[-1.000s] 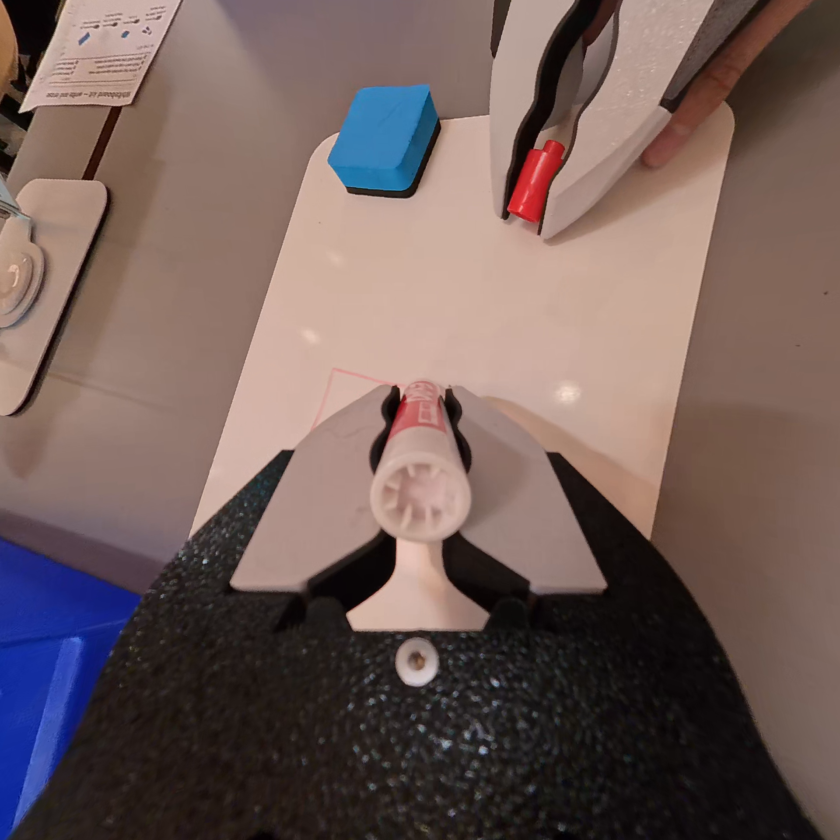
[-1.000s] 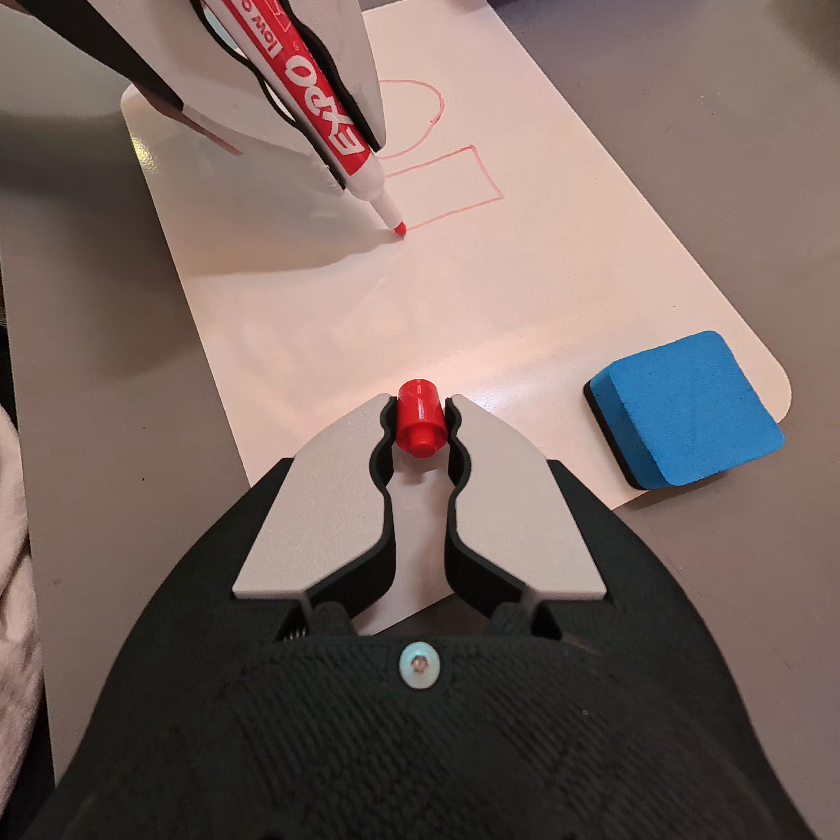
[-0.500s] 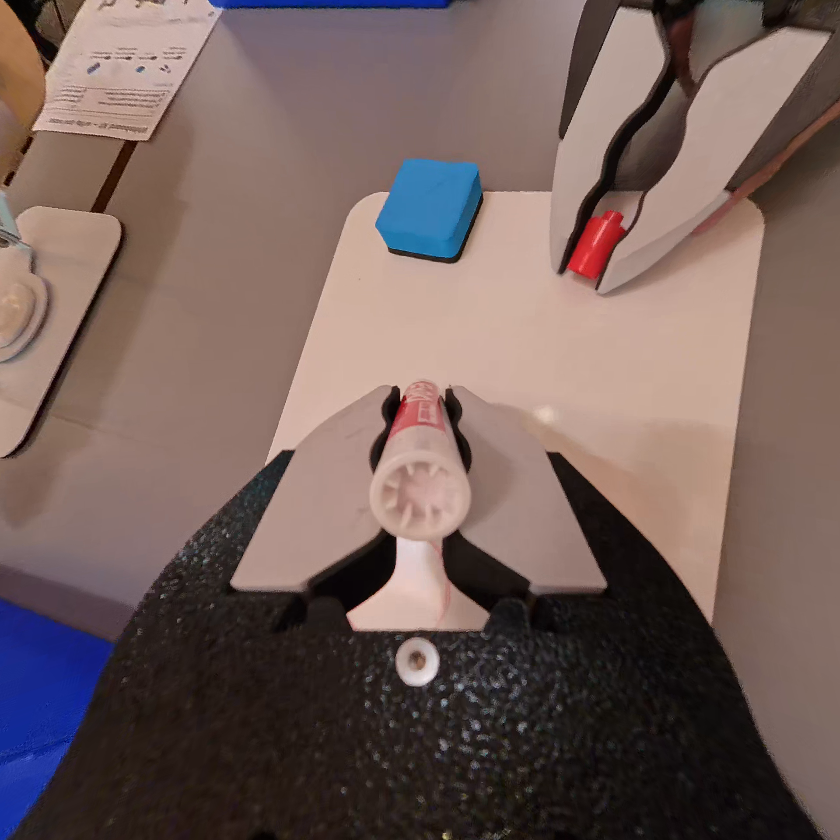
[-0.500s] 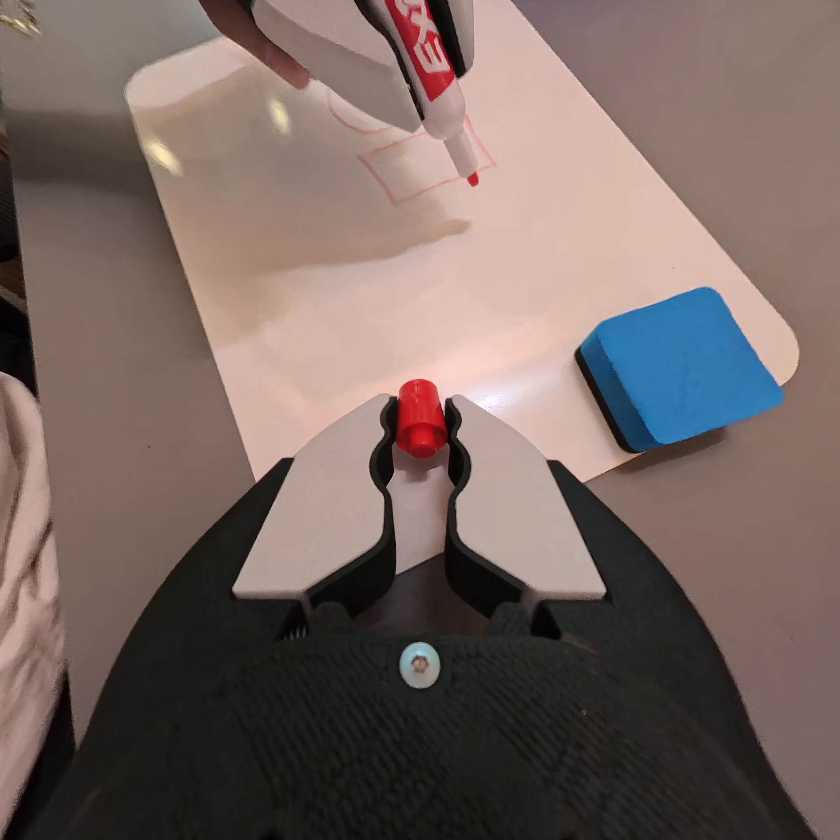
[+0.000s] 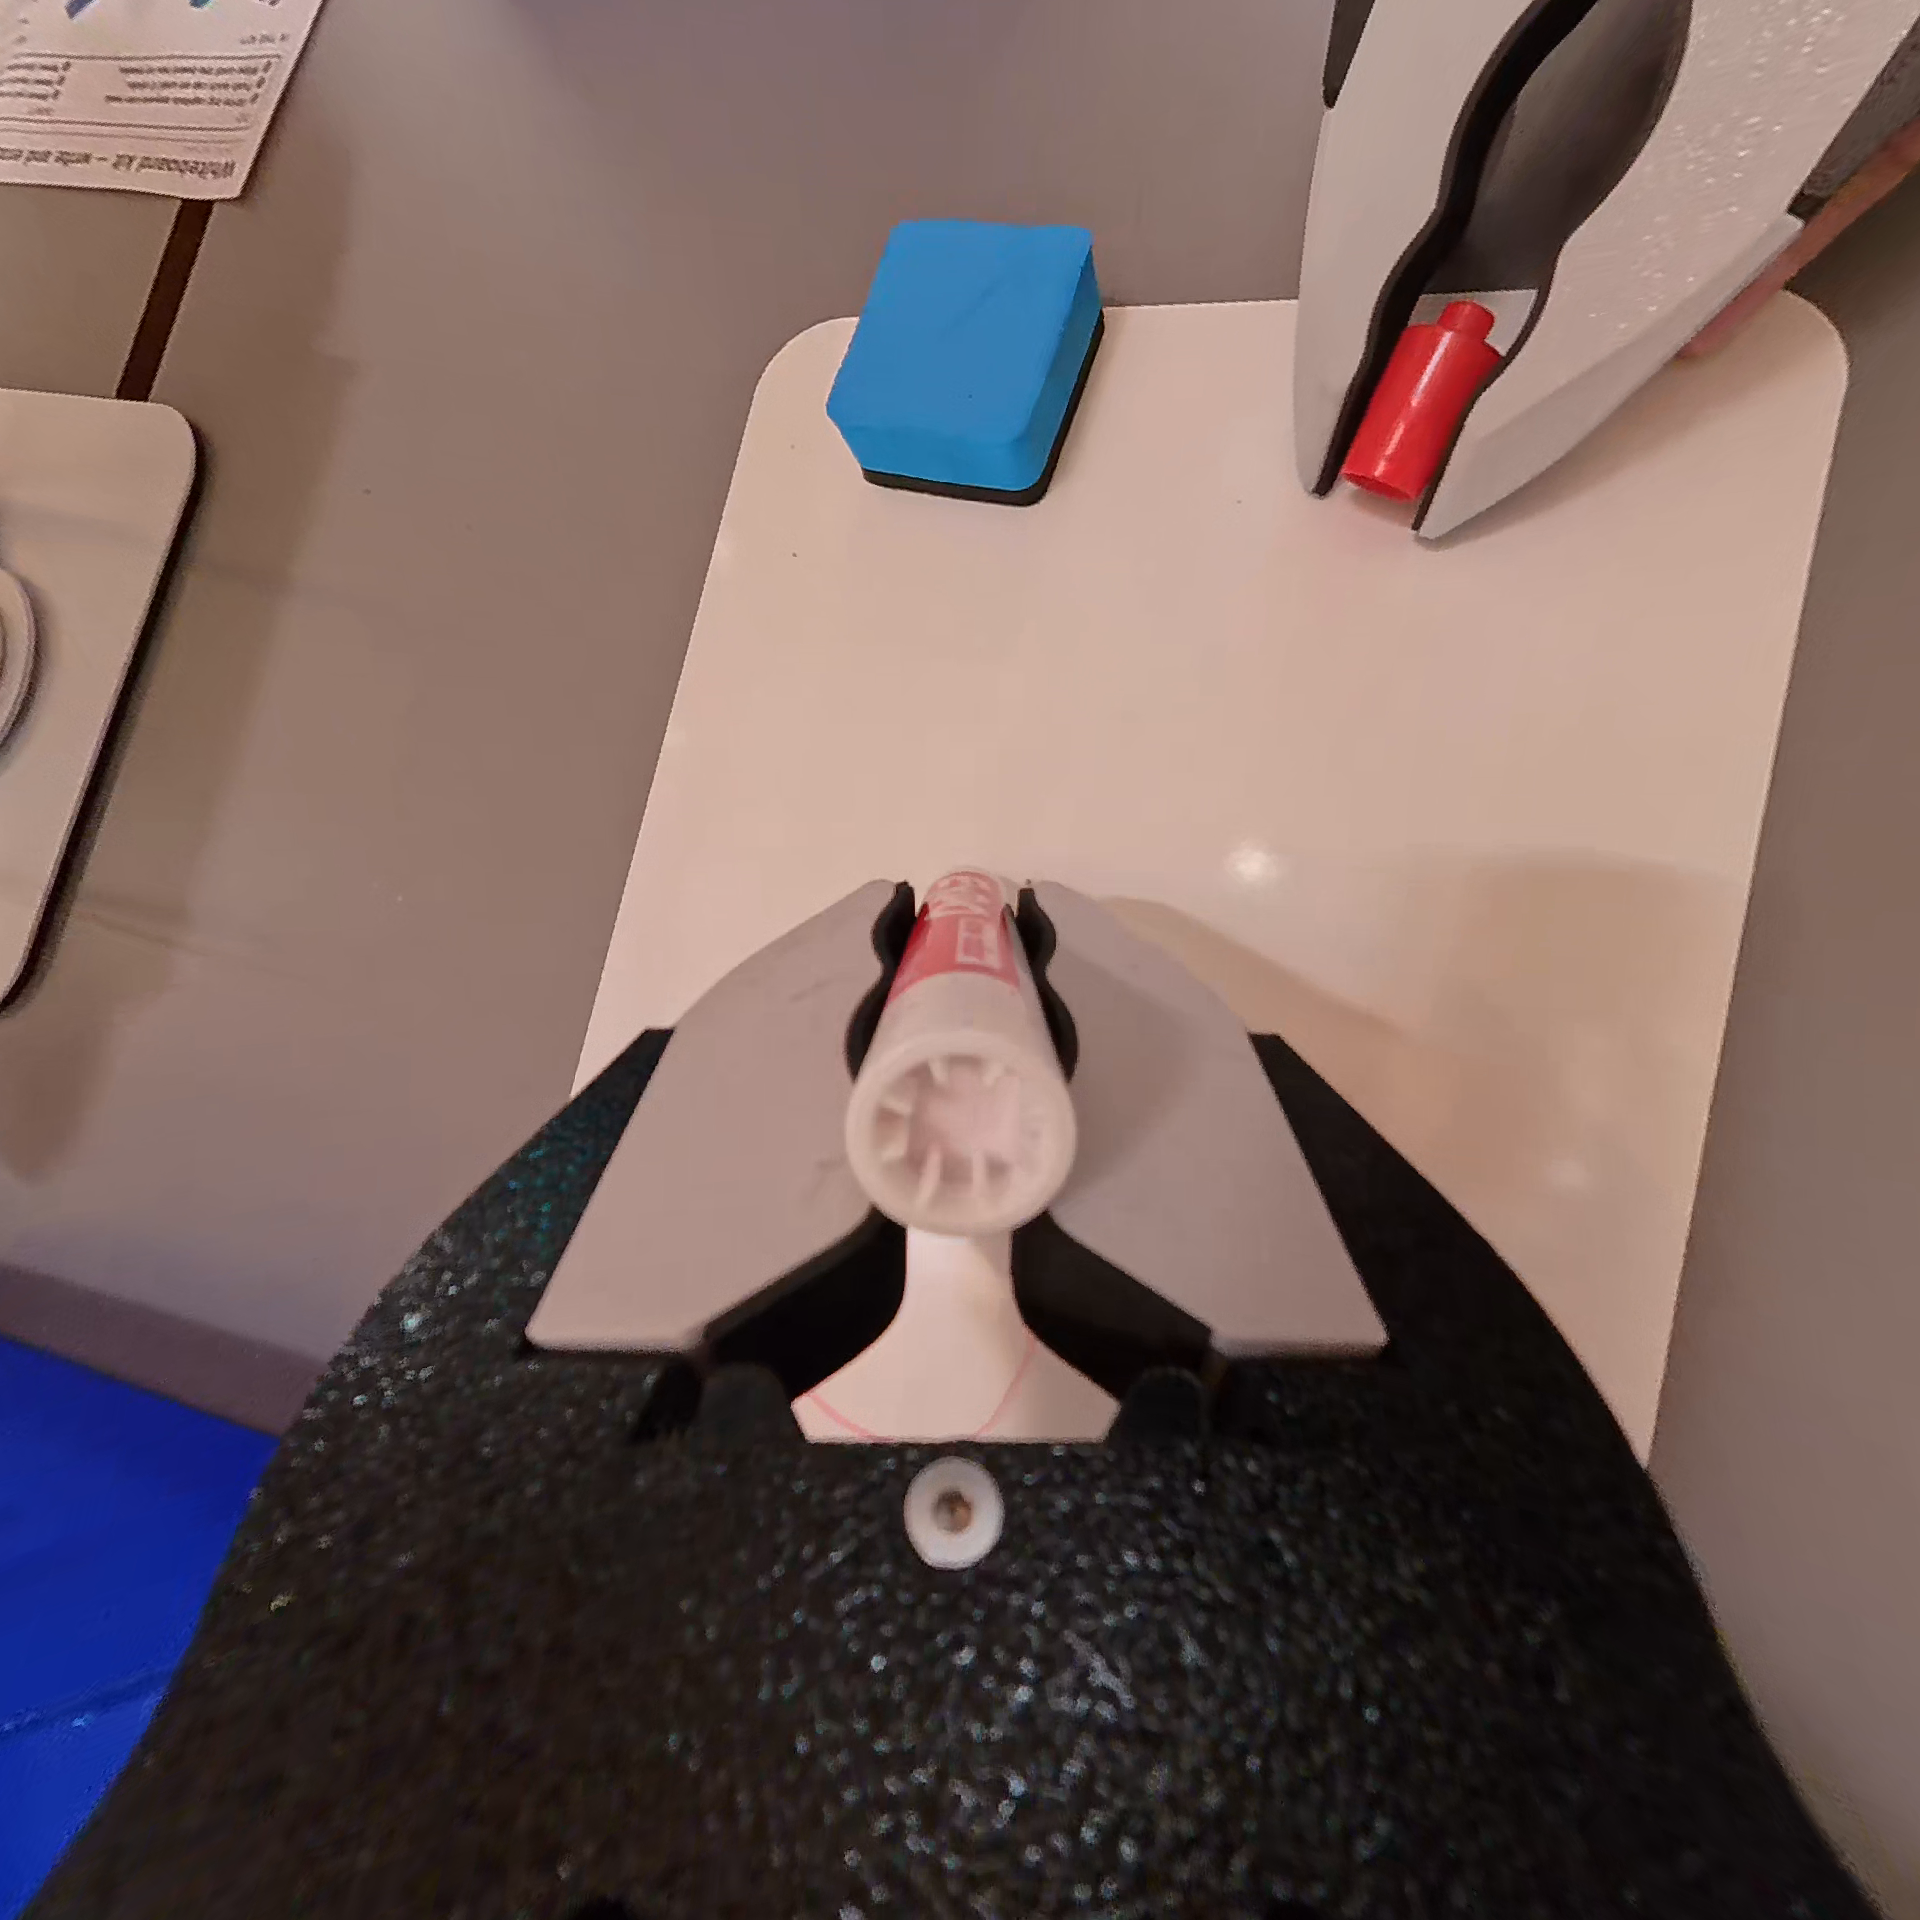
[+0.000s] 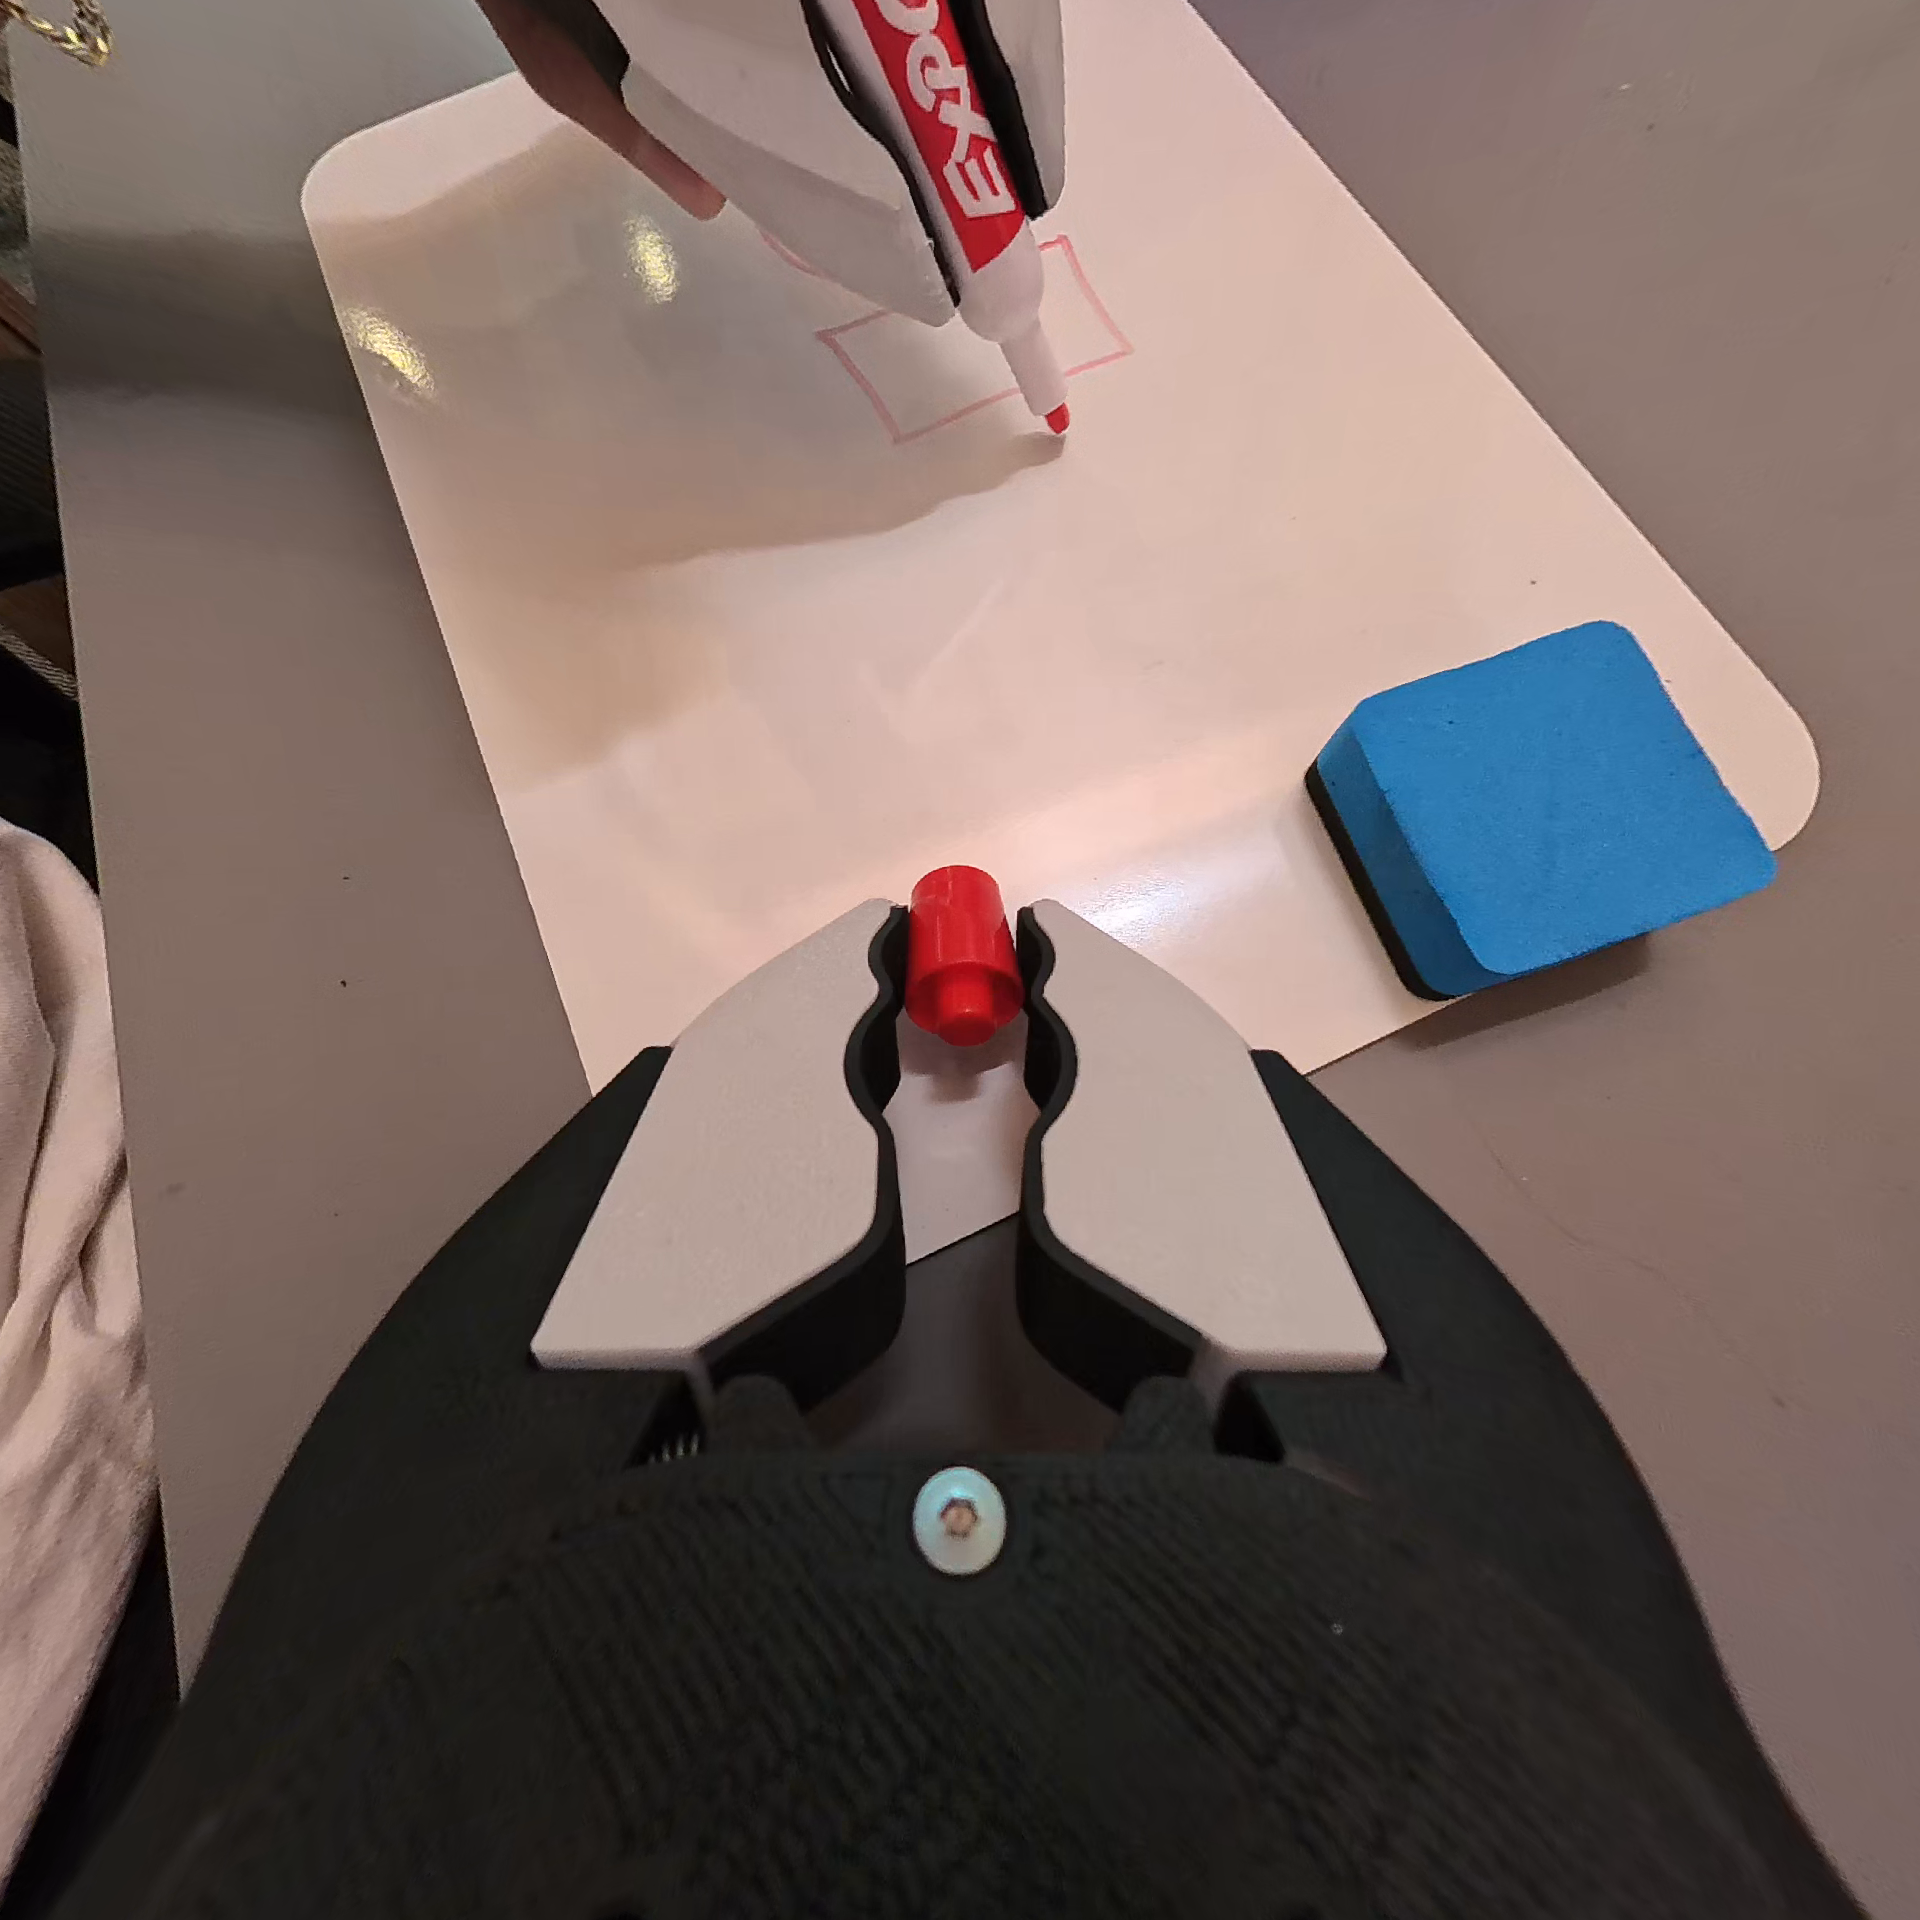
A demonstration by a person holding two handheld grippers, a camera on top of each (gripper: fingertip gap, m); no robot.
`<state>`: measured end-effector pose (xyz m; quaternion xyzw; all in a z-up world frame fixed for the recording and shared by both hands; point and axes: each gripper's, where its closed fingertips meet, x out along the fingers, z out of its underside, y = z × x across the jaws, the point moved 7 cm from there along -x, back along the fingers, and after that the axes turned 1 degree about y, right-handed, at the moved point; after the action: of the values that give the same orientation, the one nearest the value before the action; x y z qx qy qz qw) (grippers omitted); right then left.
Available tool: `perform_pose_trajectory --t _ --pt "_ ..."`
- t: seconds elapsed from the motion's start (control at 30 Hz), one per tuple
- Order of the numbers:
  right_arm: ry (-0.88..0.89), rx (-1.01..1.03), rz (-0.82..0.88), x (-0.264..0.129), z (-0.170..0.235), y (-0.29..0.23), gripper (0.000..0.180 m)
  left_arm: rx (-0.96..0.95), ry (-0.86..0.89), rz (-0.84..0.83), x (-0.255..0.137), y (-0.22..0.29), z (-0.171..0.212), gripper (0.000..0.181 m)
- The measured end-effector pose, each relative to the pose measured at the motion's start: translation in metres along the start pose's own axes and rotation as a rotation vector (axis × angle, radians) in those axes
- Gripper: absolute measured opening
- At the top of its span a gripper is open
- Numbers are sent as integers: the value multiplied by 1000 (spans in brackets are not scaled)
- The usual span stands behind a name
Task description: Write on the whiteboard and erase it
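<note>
Nearest the right wrist camera, the right tool (image 6: 958, 961) is clamped on the red cap (image 6: 958, 971), gripped across its body near the fingertips, open end pointing away from the camera toward the pen. Cap looks like light, hard, smooth plastic; short grip length, so it could twist or pop out if bumped sideways.

Just past it, the whiteboard (image 6: 831, 665) lies flat on the grey desk (image 6: 312, 935). Thin glossy sheet, probably slides easily if pushed from the edge.

At the board's right corner sits the blue eraser (image 6: 1538, 821), foam top on a dark felt base, partly overhanging onto the desk. Soft and light. Best taken across the foam sides, low enough that the fingers don't just squash the top.

Farther out, the left tool (image 5: 958, 904) is closed on the marker (image 6: 971, 208), held mid-barrel, tilted tip-down. Tip (image 6: 1056, 418) is right at the lower edge of a red square (image 6: 977, 343); can't tell if it touches the board or sits just above. Barrel is rigid, smooth plastic, and the felt tip is the fragile bit.

Judgement: writing looks about done. Capping needs cap mouth and tip lined up straight, or the tip gets crushed.
</note>
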<state>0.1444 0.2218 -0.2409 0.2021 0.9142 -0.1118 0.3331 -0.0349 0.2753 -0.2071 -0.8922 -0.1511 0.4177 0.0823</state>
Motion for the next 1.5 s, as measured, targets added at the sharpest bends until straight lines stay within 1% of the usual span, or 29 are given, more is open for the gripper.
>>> perform_pose_trajectory --t 0.33,0.8,1.0,1.27,1.33,1.43,1.5 --pt "0 0 0 0 0 0 20 10 -5 -1 6 0 -3 19" --pt "0 0 0 0 0 0 20 74 29 54 35 11 -39 19" --pt "0 -1 0 0 0 0 20 75 23 73 30 14 -35 19" --pt "0 -1 0 0 0 0 20 92 16 59 17 26 -27 19" --pt "0 -1 0 0 0 0 20 89 39 51 17 26 -27 19" --pt "0 -1 0 0 0 0 20 37 147 9 11 17 -37 19" --pt "0 0 0 0 0 0 20 37 149 -6 12 12 -40 19"
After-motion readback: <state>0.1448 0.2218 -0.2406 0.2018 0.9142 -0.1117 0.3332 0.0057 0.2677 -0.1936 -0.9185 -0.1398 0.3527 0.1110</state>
